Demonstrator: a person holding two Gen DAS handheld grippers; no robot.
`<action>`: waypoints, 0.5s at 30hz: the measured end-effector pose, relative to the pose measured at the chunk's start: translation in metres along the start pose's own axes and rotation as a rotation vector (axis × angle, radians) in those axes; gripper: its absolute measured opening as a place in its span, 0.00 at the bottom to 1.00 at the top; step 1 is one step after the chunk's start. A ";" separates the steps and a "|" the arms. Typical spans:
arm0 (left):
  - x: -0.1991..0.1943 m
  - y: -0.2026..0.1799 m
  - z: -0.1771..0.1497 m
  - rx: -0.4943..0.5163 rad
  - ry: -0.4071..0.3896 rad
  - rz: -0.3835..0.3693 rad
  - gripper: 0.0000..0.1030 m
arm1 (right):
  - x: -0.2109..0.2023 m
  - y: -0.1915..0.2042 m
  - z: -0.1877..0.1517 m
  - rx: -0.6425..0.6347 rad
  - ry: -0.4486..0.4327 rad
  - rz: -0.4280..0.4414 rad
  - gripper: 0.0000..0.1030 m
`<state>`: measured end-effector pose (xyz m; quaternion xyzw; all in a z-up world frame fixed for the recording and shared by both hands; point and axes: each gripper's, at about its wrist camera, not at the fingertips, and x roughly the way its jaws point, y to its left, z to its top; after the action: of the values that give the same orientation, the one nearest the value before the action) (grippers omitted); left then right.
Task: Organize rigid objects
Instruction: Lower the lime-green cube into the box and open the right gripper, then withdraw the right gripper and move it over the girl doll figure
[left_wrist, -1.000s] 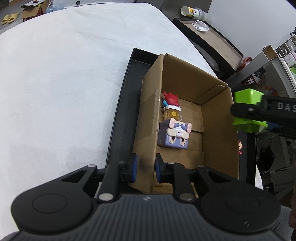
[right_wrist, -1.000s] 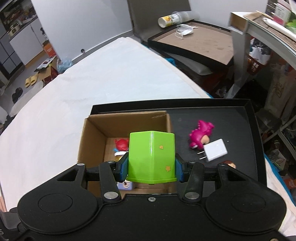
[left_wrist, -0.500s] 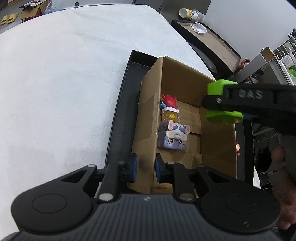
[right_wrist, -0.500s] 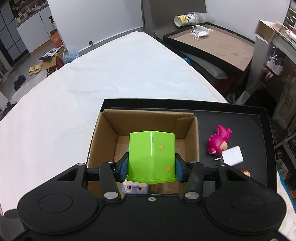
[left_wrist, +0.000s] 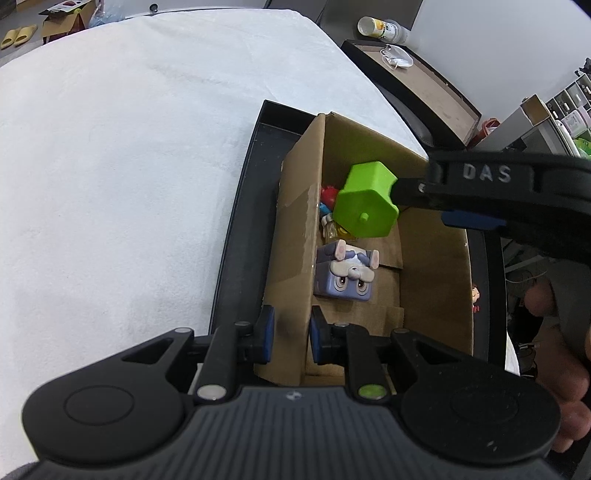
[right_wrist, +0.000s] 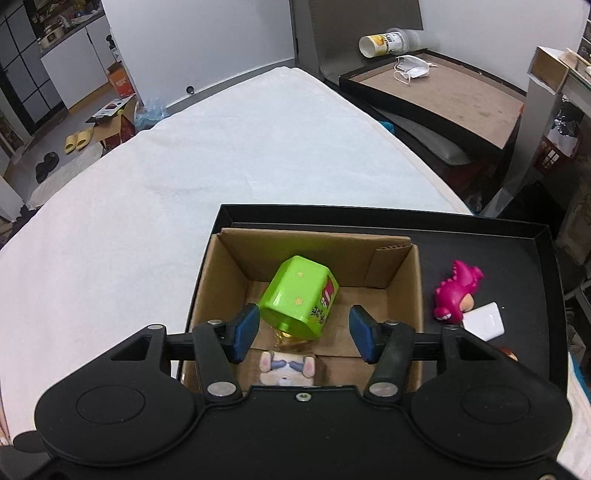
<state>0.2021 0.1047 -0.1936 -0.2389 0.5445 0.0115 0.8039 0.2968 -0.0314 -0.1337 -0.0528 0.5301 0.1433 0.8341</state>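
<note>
The right gripper (right_wrist: 303, 334) has just been opening, and its blue pads now stand spread and clear of the green tub (right_wrist: 300, 297), which lies tilted inside the cardboard box (right_wrist: 402, 295) above a small yellow toy and beyond the grey cube toy (left_wrist: 347, 275); the tub's label shows red and dark print too small to read. The left gripper (left_wrist: 289, 334) pinches the box's near-left wall between its pads, while the right gripper's arm, seen from the left wrist, bears the letters "DAS". The box sits in a black tray (right_wrist: 517, 251) alongside a pink dinosaur (right_wrist: 456, 290) and a white charger (right_wrist: 484, 321).
</note>
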 end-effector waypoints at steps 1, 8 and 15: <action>0.000 0.000 0.000 -0.001 0.000 -0.001 0.18 | 0.000 -0.001 0.000 0.001 0.002 -0.002 0.53; 0.000 0.000 0.000 0.000 0.002 -0.001 0.18 | -0.008 -0.015 -0.006 0.022 0.007 -0.013 0.53; 0.001 0.000 0.001 0.002 0.001 0.006 0.18 | -0.023 -0.040 -0.013 0.043 -0.013 -0.039 0.64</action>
<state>0.2030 0.1044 -0.1939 -0.2365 0.5458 0.0131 0.8037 0.2879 -0.0764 -0.1215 -0.0441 0.5264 0.1160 0.8411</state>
